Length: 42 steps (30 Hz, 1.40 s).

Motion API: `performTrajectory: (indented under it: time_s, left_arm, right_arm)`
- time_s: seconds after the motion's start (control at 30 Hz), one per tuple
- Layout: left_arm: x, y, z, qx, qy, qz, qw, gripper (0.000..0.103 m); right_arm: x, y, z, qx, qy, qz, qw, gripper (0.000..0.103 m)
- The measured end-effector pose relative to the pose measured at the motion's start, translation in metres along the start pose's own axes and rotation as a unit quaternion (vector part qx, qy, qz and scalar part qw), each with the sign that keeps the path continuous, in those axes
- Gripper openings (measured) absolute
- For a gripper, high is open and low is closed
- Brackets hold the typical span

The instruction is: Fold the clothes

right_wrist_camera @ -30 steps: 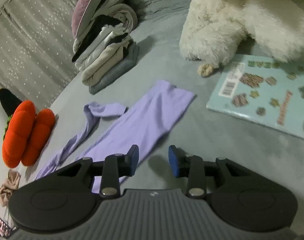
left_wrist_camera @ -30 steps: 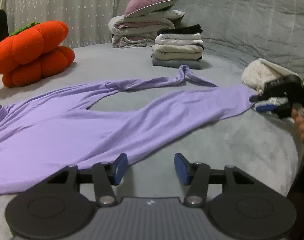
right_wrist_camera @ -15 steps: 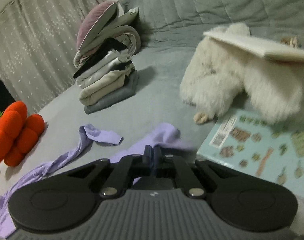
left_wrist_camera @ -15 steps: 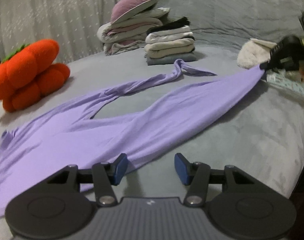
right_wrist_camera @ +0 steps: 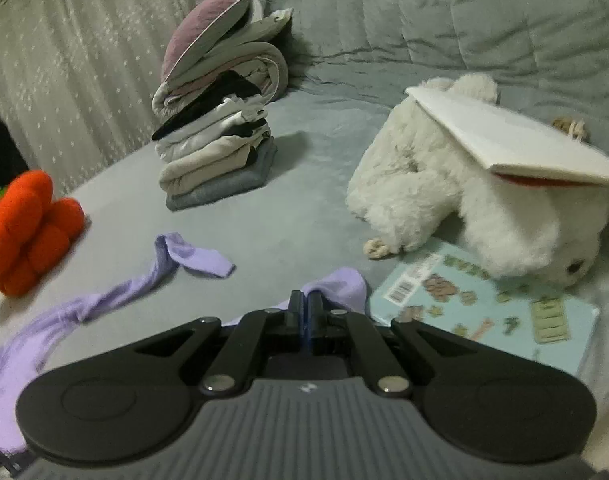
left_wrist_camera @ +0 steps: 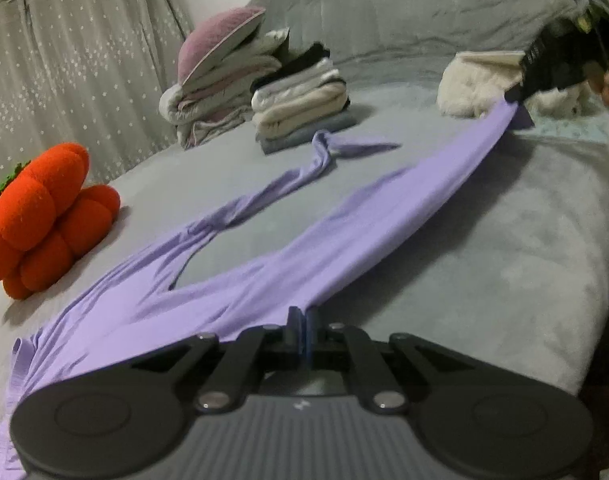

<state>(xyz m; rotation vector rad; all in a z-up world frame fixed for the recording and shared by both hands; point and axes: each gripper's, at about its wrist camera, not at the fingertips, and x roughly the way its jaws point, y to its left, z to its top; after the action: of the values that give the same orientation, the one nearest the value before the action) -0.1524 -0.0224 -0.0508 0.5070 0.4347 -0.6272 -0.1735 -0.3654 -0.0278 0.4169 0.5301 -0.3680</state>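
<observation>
A pair of lilac leggings [left_wrist_camera: 344,236] stretches across the grey bed. My left gripper [left_wrist_camera: 303,324] is shut on the near edge of one leg, close to the waist end. My right gripper [right_wrist_camera: 305,308] is shut on that leg's cuff [right_wrist_camera: 342,286], and in the left wrist view it [left_wrist_camera: 516,94] holds the cuff raised off the bed at the far right, so the leg hangs taut between the two grippers. The other leg [left_wrist_camera: 264,196] lies twisted on the bed, its end [right_wrist_camera: 200,258] curled near the folded stack.
A stack of folded clothes [left_wrist_camera: 300,114] and a bundle with a mauve pillow [left_wrist_camera: 216,48] stand at the back. An orange pumpkin cushion [left_wrist_camera: 36,216] sits at the left. A white plush toy [right_wrist_camera: 484,200] under a white book and a pale blue picture book [right_wrist_camera: 500,304] lie at the right.
Both grippers went from open to shut on the leggings, the right first on the cuff, then the left on the near edge. The right lifted the cuff, pulling the leg taut.
</observation>
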Motion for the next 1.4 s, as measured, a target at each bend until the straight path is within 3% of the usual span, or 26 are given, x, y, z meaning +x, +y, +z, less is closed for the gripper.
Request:
performTrajectory:
  time_s: [0.37, 0.5, 0.6, 0.67, 0.7, 0.83, 1.07, 1.13, 1.23, 1.4]
  left_arm:
    - [-0.008, -0.001, -0.01, 0.017, 0.02, -0.044, 0.9987, 0.002]
    - [-0.008, -0.002, -0.015, 0.021, 0.029, -0.059, 0.9976, 0.002]
    - [-0.008, 0.007, -0.011, -0.013, 0.032, -0.08, 0.9962, 0.006]
    - [-0.006, 0.014, -0.006, -0.051, 0.028, -0.098, 0.9935, 0.017]
    - [-0.005, 0.017, -0.003, -0.069, 0.026, -0.107, 0.9915, 0.02]
    - [0.008, 0.017, 0.017, -0.111, 0.015, -0.129, 0.9854, 0.027]
    - [0.054, -0.025, 0.069, -0.112, 0.025, -0.181, 0.9768, 0.042]
    - [0.07, -0.04, 0.083, -0.107, 0.031, -0.192, 0.9749, 0.043]
    - [0.094, -0.063, 0.103, -0.096, 0.04, -0.205, 0.9732, 0.043]
    - [0.13, -0.099, 0.139, -0.092, 0.047, -0.227, 0.9684, 0.043]
  right_arm:
    - [-0.005, -0.023, -0.047, -0.019, 0.067, -0.019, 0.997, 0.001]
    - [-0.007, -0.025, -0.051, -0.02, 0.069, -0.016, 0.997, 0.001]
    - [-0.014, -0.028, -0.048, -0.012, 0.065, -0.008, 0.998, 0.005]
    - [-0.019, -0.036, -0.046, 0.007, 0.057, -0.002, 0.998, 0.016]
    - [-0.02, -0.042, -0.045, 0.02, 0.054, 0.001, 0.998, 0.016]
    - [-0.021, -0.063, -0.043, 0.078, 0.05, 0.008, 0.996, 0.016]
    - [-0.02, -0.072, -0.046, 0.118, 0.024, 0.018, 0.993, 0.016]
    - [-0.018, -0.074, -0.048, 0.13, 0.018, 0.026, 0.991, 0.017]
    - [-0.017, -0.077, -0.051, 0.146, 0.011, 0.04, 0.988, 0.029]
    - [-0.011, -0.077, -0.051, 0.148, 0.003, 0.032, 0.988, 0.03]
